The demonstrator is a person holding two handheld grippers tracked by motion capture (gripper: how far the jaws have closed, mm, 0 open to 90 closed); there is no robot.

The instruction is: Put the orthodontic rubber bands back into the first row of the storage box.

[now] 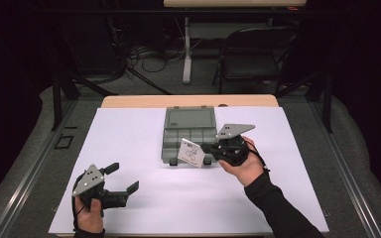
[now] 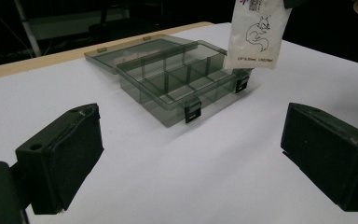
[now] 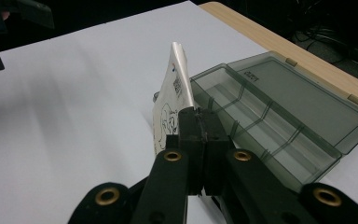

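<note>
A grey see-through compartment box (image 1: 189, 134) lies open at the middle of the white sheet, its lid folded back flat; the same box (image 2: 177, 79) (image 3: 265, 116) has several dividers. My right gripper (image 1: 209, 148) is shut on a small white packet (image 1: 190, 152) printed with a line drawing, held up over the box's front edge. In the right gripper view the jaws meet on the packet (image 3: 173, 100). That packet (image 2: 257, 32) hangs above the box's near corner in the left gripper view. My left gripper (image 1: 121, 177) rests open at the front left, nothing between its pads (image 2: 60, 158).
The white sheet (image 1: 129, 144) covers most of the wooden table (image 1: 129, 101), whose far edge shows bare. Behind the table stand a folding chair (image 1: 250, 54), a second table's leg and loose cables on the floor. Metal rails run along both sides.
</note>
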